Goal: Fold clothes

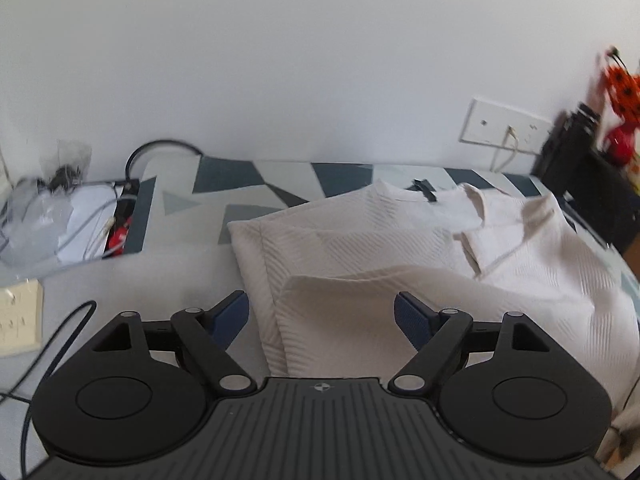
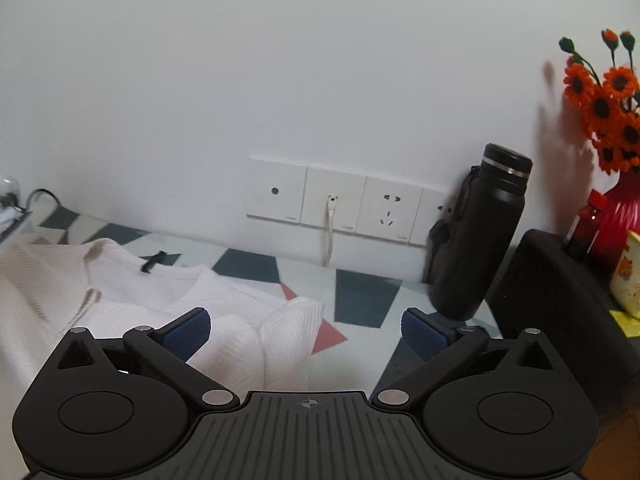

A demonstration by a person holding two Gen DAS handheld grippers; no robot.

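Observation:
A cream ribbed knit garment (image 1: 400,248) lies partly folded on a table with a grey, blue and white geometric cloth (image 1: 256,184). Its folded lower edge runs below my left gripper (image 1: 320,314), whose blue pads stand apart with no fabric pinched. In the right wrist view the same garment (image 2: 132,292) shows its neckline with a black label, and a bunched sleeve end (image 2: 280,336) lies under my right gripper (image 2: 308,330). That gripper's jaws stand wide, and nothing is pressed between them.
A black flask (image 2: 476,236) stands by the wall sockets (image 2: 340,204), where a white cable is plugged in. Orange flowers in a red vase (image 2: 616,120) and a black box (image 2: 560,292) stand at the right. A tray of cables and plastic bags (image 1: 60,216) lies at the left.

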